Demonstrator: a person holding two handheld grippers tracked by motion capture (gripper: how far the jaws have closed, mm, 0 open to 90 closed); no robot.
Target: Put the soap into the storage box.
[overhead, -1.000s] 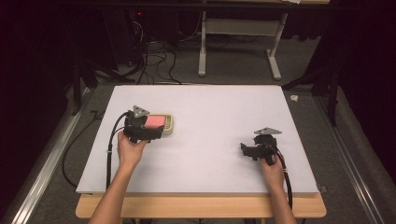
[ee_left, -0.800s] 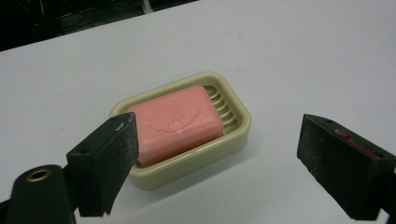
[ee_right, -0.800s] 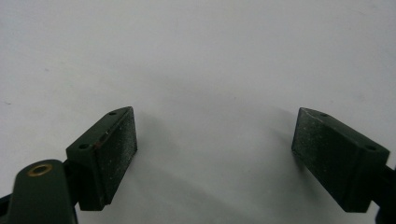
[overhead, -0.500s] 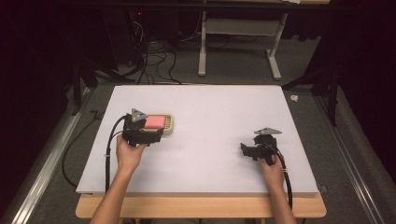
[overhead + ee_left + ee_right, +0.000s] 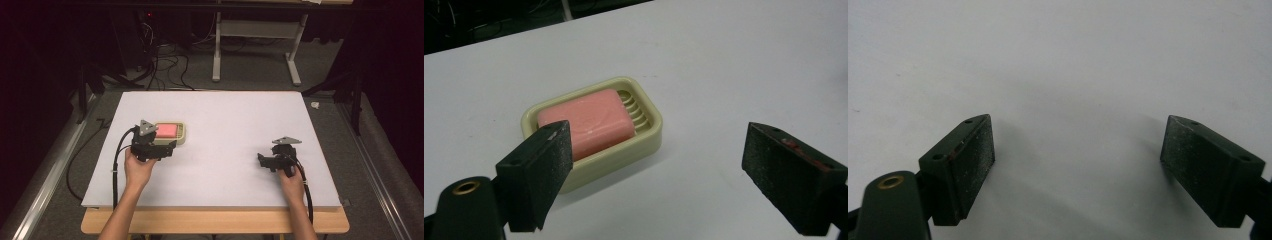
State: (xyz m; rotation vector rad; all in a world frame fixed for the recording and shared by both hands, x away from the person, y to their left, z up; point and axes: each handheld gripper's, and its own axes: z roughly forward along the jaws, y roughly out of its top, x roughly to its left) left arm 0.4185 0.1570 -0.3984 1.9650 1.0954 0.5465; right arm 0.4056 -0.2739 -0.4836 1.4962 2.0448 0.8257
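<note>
A pink bar of soap lies in a cream soap dish on the white table, at its left in the high view, where the soap and dish sit just beyond my left gripper. My left gripper is open, its jaws spread wide just short of the dish and holding nothing. One jaw overlaps the dish's near corner in the left gripper view. My right gripper rests at the table's right, and in its own view the right gripper is open over bare table.
The white board covers a wooden tabletop. Behind the table stand a metal frame's legs and loose cables on the dark floor. A cable trails from each gripper toward the table's front edge.
My left gripper has drawn back a little toward the person, uncovering more of the soap dish. The dish and the right gripper have stayed put.
</note>
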